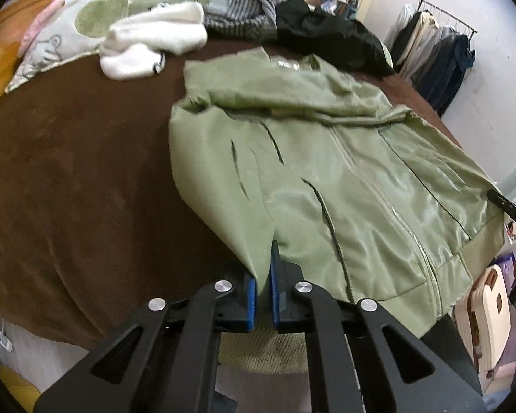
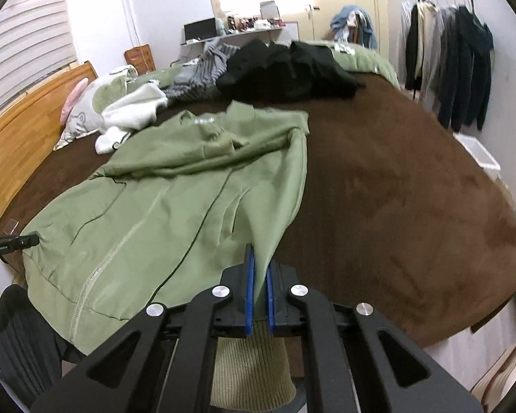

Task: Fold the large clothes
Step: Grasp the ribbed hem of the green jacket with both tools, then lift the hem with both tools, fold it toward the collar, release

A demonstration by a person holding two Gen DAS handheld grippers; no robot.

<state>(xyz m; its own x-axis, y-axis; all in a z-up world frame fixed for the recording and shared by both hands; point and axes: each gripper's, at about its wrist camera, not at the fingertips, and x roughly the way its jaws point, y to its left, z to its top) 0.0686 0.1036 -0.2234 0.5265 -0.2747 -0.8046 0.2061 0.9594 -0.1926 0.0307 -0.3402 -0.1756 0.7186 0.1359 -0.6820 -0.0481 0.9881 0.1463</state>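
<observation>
A light green zip-up jacket (image 1: 344,179) lies front up on the brown bed, its zipper running toward the hem. My left gripper (image 1: 264,275) is shut on one sleeve end, and the ribbed cuff (image 1: 265,351) hangs below the blue pads. In the right wrist view the same jacket (image 2: 161,199) spreads to the left. My right gripper (image 2: 259,275) is shut on the other sleeve, its ribbed cuff (image 2: 251,361) dangling under the fingers. Both sleeves are lifted off the bed. Each gripper shows at the other view's edge: right gripper (image 1: 509,206), left gripper (image 2: 17,241).
The brown bedspread (image 1: 68,172) has a white fleece (image 1: 154,44), a grey striped garment (image 1: 240,13) and a black garment (image 1: 326,34) piled at its far side. A clothes rack (image 1: 437,55) stands by the wall. A wooden headboard (image 2: 24,120) runs along the left.
</observation>
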